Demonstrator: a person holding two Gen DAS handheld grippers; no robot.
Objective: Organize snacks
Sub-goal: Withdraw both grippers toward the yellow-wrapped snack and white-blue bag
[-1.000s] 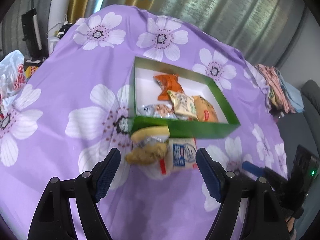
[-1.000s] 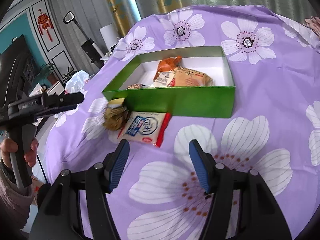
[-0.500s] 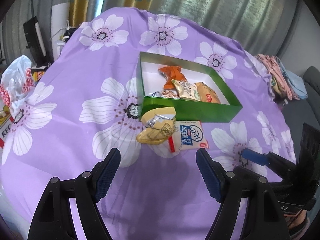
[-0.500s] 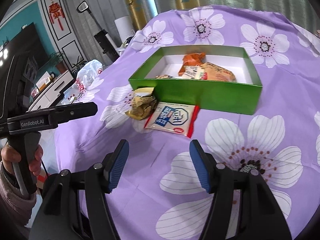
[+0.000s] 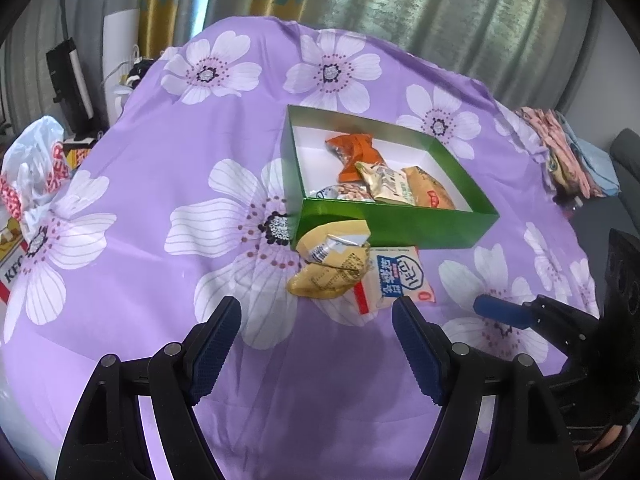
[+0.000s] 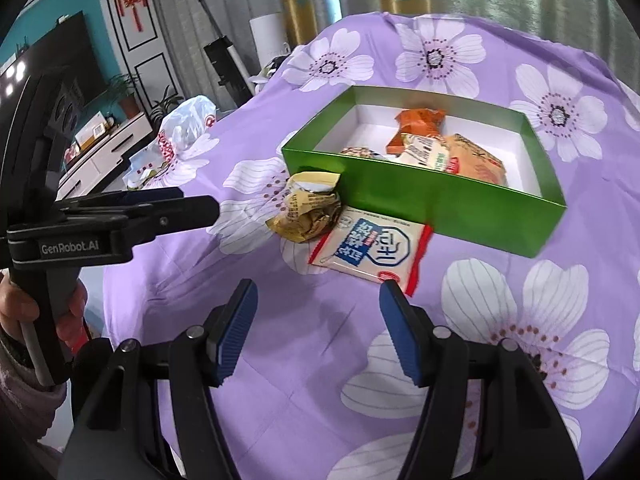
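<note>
The green box's (image 5: 394,227) near wall hides part of a silver packet (image 5: 340,192) (its print unreadable).

Both grippers' fingers (image 5: 216,344) apart, empty.

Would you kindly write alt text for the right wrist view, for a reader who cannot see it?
The open, empty right gripper hovers over a purple flowered tablecloth, facing a white-and-blue snack packet and a crumpled yellow packet beside a green box holding more snacks. The left gripper reaches in from the left.
</note>
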